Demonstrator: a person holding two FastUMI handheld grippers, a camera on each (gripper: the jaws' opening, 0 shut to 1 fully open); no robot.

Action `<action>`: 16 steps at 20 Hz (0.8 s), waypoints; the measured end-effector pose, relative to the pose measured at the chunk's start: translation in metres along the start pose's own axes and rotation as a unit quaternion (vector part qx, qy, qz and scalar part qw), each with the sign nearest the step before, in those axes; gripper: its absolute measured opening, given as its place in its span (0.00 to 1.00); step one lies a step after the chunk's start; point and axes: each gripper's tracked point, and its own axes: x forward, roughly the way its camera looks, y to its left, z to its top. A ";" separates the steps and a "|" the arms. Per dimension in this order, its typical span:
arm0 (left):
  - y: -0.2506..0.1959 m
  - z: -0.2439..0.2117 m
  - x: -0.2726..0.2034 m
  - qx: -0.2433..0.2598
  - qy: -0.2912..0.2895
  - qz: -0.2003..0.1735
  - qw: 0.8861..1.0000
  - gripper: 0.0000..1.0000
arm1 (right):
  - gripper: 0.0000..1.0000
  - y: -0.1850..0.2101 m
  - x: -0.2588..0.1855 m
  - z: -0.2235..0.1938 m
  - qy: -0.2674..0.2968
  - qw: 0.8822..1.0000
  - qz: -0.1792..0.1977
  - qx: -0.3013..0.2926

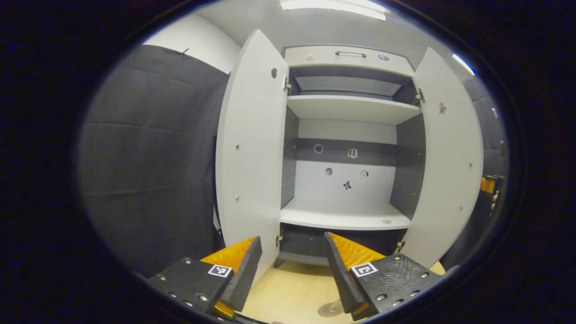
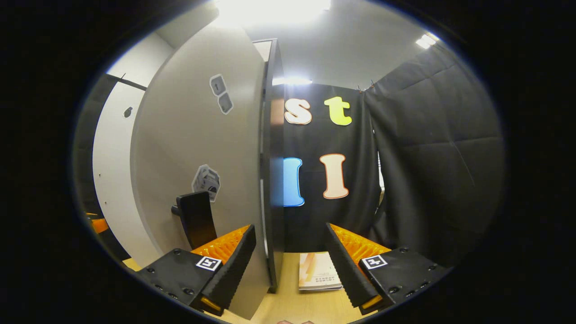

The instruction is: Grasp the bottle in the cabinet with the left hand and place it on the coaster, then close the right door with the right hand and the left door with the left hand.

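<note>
Black quilted cloth walls a booth where a tall white cabinet [image 1: 346, 135] stands on a pale wooden tabletop [image 1: 292, 292], both doors swung wide. Its shelves hold no bottle; in the left gripper view a small round disc, possibly the coaster [image 1: 332, 308], lies at the bottom edge between the left tongs' fingers, too cropped to tell whether the bottle sits there. Judging from this, the bottle step looks finished and both doors remain to be closed. The right door [image 2: 198, 171] fills the near left of the right gripper view, its dark edge between the fingers of the right tongs [image 2: 290, 265], spread and not gripping. The left tongs [image 1: 292, 270] are spread, empty, facing the left door [image 1: 252, 157] and the cabinet from back a little.
</note>
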 end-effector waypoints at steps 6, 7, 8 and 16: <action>0.010 -0.005 0.002 0.008 0.007 -0.039 0.999 0.80 | 0.97 0.050 0.010 0.003 -0.006 1.000 -0.003 -0.002; 0.012 -0.008 0.004 -0.005 0.013 -0.048 0.999 0.80 | 0.97 0.059 0.013 0.001 -0.005 1.000 -0.002 0.003; 0.015 -0.011 0.003 -0.014 0.019 -0.054 0.998 0.80 | 0.97 0.069 0.016 0.000 -0.004 1.000 -0.001 0.013; 0.089 -0.016 -0.003 -0.002 0.021 -0.046 0.999 0.83 | 0.97 0.122 0.030 -0.021 0.021 0.998 0.012 0.055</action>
